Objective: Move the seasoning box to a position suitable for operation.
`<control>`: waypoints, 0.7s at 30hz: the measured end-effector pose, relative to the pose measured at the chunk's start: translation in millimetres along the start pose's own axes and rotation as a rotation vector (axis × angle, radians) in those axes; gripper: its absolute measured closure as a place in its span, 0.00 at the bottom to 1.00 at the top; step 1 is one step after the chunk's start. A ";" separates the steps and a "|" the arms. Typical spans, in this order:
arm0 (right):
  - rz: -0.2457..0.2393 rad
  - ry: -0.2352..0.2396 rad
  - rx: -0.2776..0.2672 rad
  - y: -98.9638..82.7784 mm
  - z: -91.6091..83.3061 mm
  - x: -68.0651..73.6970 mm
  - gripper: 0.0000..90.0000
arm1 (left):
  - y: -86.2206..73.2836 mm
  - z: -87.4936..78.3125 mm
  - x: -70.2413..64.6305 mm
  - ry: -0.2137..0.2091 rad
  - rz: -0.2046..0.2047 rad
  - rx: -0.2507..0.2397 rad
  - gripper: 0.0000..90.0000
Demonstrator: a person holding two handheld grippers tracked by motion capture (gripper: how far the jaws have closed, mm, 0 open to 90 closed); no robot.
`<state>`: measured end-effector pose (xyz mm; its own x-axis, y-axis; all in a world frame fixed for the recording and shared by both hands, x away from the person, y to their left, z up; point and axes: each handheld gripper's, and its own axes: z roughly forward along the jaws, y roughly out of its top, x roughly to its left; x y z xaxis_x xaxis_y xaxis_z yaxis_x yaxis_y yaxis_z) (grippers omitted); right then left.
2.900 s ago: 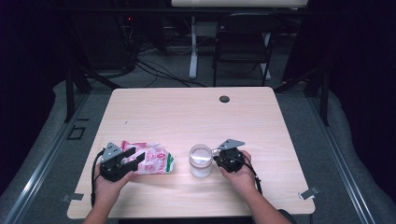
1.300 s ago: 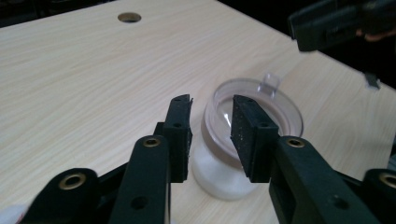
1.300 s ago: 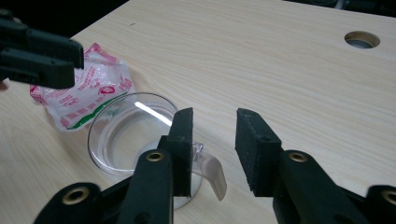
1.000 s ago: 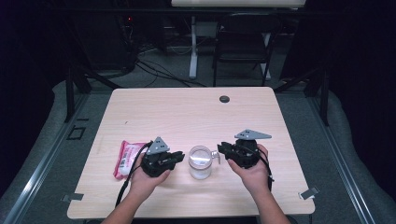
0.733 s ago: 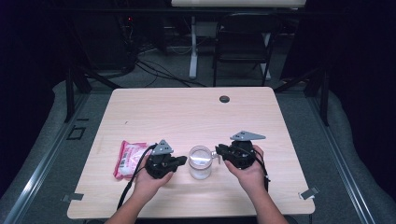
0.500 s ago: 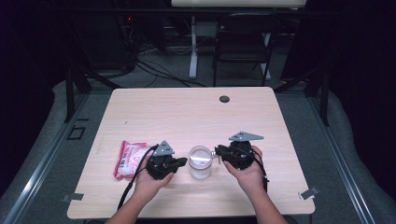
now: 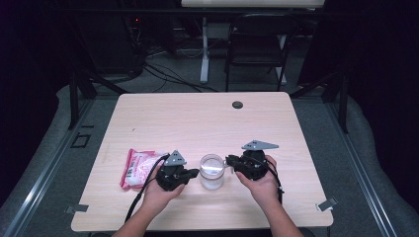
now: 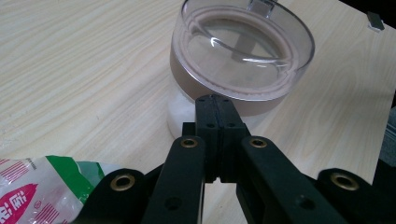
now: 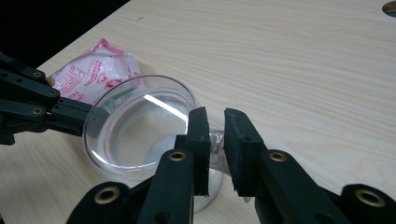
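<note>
Near the table's (image 7: 207, 123) front edge: clear lidded jar (image 7: 211, 171); left gripper (image 7: 193, 172) clenched empty against it; right gripper (image 9: 215, 140) closing on its clear tab.

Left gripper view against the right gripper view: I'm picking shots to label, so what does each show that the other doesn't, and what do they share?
Left gripper view: the left hand-held gripper with jaws shut, tips at the jar's gold band, and the white contents under it. Right gripper view: the right hand-held gripper with jaws around the lid's clear tab, a narrow gap between them, the left one's arms at the far side, and the table's hole. Both: the jar, the pink packet and the table.
</note>
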<state>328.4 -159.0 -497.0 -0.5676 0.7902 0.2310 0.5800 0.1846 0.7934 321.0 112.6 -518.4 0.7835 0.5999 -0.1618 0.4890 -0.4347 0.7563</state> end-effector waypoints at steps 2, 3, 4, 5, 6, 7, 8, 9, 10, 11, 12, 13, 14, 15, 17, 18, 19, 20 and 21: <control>-0.001 0.001 0.001 -0.1 -0.1 -0.3 0.89 | 0.5 -1.2 0.2 -0.009 -0.001 -0.007 1.00; -0.001 0.002 0.001 -0.1 -0.2 -0.5 0.89 | 0.7 -1.6 0.1 -0.009 -0.002 -0.011 1.00; 0.001 0.002 0.002 -0.2 -0.3 -0.5 0.89 | 0.8 -2.2 -0.1 -0.011 -0.005 -0.015 1.00; 0.001 0.002 0.001 -0.3 -0.3 -0.6 0.89 | 0.9 -2.1 -0.5 -0.006 -0.005 -0.021 1.00; 0.001 0.003 0.001 -0.3 -0.4 -0.8 0.89 | 0.9 -2.2 -0.8 -0.005 -0.005 -0.021 1.00; 0.002 0.000 -0.002 -0.6 -0.2 -1.0 0.89 | 1.1 -2.4 -0.8 -0.003 -0.002 -0.022 1.00; 0.004 0.001 -0.002 -0.6 -0.3 -1.3 0.89 | 1.4 -3.1 -0.5 -0.005 0.001 -0.018 1.00; 0.005 0.000 -0.003 -0.7 -0.3 -1.3 0.88 | 1.7 -3.7 -0.6 -0.005 0.001 -0.021 1.00; 0.005 -0.001 -0.005 -0.9 -0.4 -1.4 0.88 | 1.9 -4.1 -0.8 -0.005 -0.001 -0.027 1.00; 0.004 -0.003 -0.006 -1.0 -0.6 -1.5 0.88 | 2.5 -5.1 -0.8 -0.008 0.000 -0.027 1.00; 0.007 0.000 -0.008 -1.2 -0.8 -1.6 0.88 | 2.9 -5.5 -1.2 -0.010 -0.005 -0.031 1.00; 0.004 -0.006 -0.007 -1.4 -1.2 -2.3 0.87 | 3.4 -6.1 -1.1 -0.009 0.001 -0.036 1.00; 0.009 -0.007 -0.010 -1.7 -1.4 -2.5 0.87 | 3.9 -6.7 -1.3 -0.010 0.000 -0.038 1.00; 0.011 -0.008 -0.012 -1.9 -1.7 -2.9 0.87 | 4.4 -7.3 -1.4 -0.009 0.001 -0.043 1.00; 0.014 -0.006 -0.010 -2.2 -2.8 -3.5 0.87 | 5.9 -9.2 -1.4 -0.018 0.000 -0.048 1.00; 0.019 -0.009 -0.006 -2.2 -4.8 -3.5 0.86 | 6.6 -9.7 -1.4 -0.018 0.002 -0.053 1.00; 0.015 -0.005 -0.009 -2.0 -6.7 -3.6 0.85 | 7.7 -10.8 -1.6 -0.019 0.001 -0.054 1.00; 0.012 -0.009 -0.012 -1.7 -9.0 -2.8 0.84 | 8.8 -11.8 -1.4 -0.022 0.006 -0.057 1.00; 0.004 -0.004 -0.010 -0.9 -11.5 -2.0 0.82 | 9.8 -12.4 -1.8 -0.021 0.007 -0.064 1.00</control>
<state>322.4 -167.5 -491.7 -0.5630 0.7932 0.2319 0.5762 0.1755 0.7983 319.6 115.6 -502.8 0.7952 0.5823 -0.1694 0.4585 -0.3945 0.7964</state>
